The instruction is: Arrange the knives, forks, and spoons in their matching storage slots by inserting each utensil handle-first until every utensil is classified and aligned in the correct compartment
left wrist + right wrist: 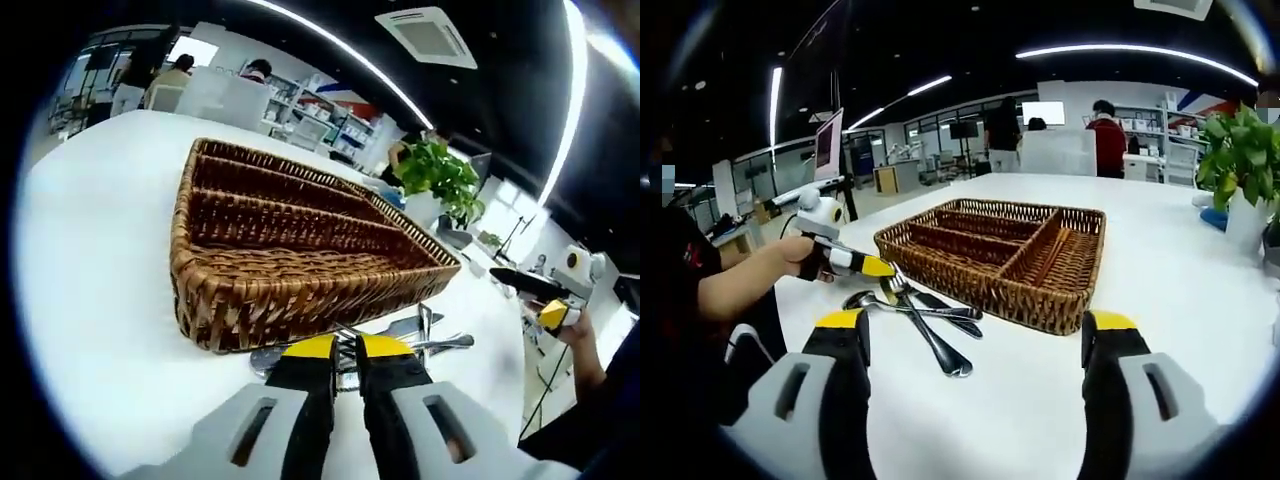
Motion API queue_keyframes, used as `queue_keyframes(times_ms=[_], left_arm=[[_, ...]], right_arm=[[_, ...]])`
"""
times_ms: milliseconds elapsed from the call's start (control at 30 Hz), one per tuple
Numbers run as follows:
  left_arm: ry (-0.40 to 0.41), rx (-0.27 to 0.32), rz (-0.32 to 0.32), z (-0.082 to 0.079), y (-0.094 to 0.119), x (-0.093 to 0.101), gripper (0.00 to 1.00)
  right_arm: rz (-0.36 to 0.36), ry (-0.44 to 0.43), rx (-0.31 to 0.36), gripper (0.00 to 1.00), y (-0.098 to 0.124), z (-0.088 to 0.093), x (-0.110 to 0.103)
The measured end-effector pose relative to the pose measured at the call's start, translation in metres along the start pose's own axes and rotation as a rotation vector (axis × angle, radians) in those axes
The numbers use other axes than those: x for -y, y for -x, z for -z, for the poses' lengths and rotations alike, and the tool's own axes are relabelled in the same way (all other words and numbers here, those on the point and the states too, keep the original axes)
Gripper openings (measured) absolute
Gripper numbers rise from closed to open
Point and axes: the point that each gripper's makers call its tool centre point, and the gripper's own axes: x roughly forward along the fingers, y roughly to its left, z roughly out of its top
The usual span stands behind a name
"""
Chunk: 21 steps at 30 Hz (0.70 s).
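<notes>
Left gripper view: woven wicker basket on white bench, shiny steel cutlery just beyond left gripper, fingers nearly clenched, grasp unclear. Right gripper spread wide, cutlery between.

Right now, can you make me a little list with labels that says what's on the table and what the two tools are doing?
table: white
basket: brown wicker tray with dividers, compartments look empty
utensils: small pile of spoons and forks lying on the table beside the basket
left tool: jaws close together, tips down at the utensil pile
right tool: jaws wide apart, holding nothing, hovering in front of the basket
plant: green, in a white pot
</notes>
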Motion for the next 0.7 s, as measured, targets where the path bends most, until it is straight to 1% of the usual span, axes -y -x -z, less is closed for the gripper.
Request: queue_keyframes(times_ms=[33,167,233,367,400,700], left_arm=[[0.006,0.006,0.027,-0.001,0.001,0.004,0.06],[0.012,0.017,0.054,-0.002,0.005,0.012,0.04],[0.026,0.03,0.092,-0.005,0.008,0.02,0.03],[0.051,0.058,0.126,-0.009,0.014,0.029,0.02],[0.06,0.062,0.144,-0.01,0.015,0.033,0.02],[0.081,0.099,0.176,-0.017,0.021,0.045,0.0]], right_arm=[[0.0,0.001,-0.003,0.89,0.0,0.0,0.0],[-0.005,0.0,-0.006,0.89,-0.001,0.0,-0.002],[-0.008,0.001,-0.007,0.89,-0.002,0.0,-0.003],[-0.013,0.004,-0.009,0.88,-0.002,-0.001,-0.005],[-0.013,0.005,-0.012,0.88,-0.003,0.0,-0.005],[-0.013,0.014,-0.017,0.88,-0.001,-0.001,-0.006]])
